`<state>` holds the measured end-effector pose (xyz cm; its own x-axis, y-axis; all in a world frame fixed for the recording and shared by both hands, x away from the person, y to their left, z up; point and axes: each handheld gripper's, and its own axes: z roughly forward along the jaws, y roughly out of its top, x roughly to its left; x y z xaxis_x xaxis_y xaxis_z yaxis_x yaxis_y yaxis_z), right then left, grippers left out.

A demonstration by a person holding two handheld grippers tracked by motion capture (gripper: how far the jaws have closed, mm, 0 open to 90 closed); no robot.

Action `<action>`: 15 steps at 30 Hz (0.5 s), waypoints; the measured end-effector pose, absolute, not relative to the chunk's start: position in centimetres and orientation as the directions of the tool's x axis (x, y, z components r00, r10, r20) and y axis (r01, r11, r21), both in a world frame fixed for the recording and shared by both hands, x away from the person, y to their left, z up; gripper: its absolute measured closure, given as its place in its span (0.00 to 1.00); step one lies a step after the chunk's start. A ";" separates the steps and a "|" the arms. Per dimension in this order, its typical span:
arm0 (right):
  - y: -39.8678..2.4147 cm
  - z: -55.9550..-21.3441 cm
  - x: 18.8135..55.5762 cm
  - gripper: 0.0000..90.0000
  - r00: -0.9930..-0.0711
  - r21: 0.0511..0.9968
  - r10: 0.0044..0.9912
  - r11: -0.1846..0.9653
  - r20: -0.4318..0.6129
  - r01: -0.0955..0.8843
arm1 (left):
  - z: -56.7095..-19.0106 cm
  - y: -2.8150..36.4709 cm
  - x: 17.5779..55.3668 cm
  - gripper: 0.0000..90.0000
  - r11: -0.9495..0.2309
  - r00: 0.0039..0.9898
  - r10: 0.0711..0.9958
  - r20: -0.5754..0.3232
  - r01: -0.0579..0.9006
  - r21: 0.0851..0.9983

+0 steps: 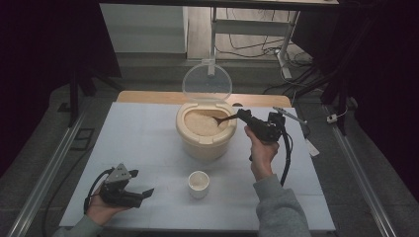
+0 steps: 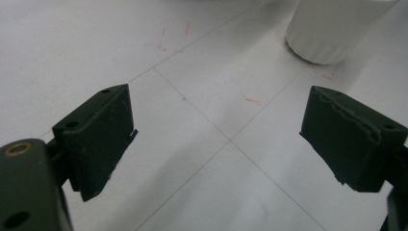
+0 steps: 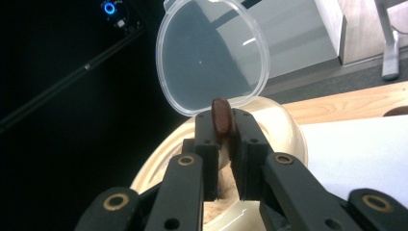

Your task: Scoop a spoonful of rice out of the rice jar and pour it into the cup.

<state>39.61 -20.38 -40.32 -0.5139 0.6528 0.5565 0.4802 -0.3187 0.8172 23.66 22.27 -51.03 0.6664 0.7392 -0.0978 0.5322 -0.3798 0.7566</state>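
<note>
A cream rice bin (image 1: 205, 139) stands at the middle of the white table, its clear lid (image 1: 207, 82) flipped up behind it. Pale rice (image 1: 200, 123) fills it. My right gripper (image 1: 245, 116) is shut on the handle of a brown spoon (image 1: 222, 119), whose bowl rests in the rice. In the right gripper view the spoon handle (image 3: 221, 118) sticks up between the jaws, with the lid (image 3: 211, 54) and bin rim (image 3: 281, 120) beyond. A small white cup (image 1: 198, 183) sits in front of the bin. My left gripper (image 1: 146, 193) lies low at the front left, open, pointing toward the cup (image 2: 332, 29).
The white table (image 1: 143, 143) has a wooden strip (image 1: 143, 97) along its far edge. Faint red marks (image 2: 173, 38) and thin grid lines cross the surface. Metal rails (image 1: 44, 173) run along both sides, and a desk frame with cables (image 1: 286, 49) stands behind.
</note>
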 end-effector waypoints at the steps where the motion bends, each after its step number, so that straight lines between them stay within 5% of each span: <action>1: -20.5 -40.3 39.6 0.92 -0.511 0.812 0.649 -0.325 0.564 0.484 | -51.0 22.2 23.7 0.13 -0.381 0.667 0.738 -0.097 0.531 0.757; 15: -21.7 -40.8 39.8 0.92 -0.453 0.719 0.573 -0.418 0.683 0.555 | -51.1 22.1 23.7 0.13 -0.387 0.671 0.736 -0.094 0.531 0.754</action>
<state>39.80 -21.74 -40.81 -0.4529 0.5734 0.6827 0.5552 -0.4178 0.7192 23.68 22.14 -51.07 0.6705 0.7359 -0.0945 0.5306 -0.3867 0.7542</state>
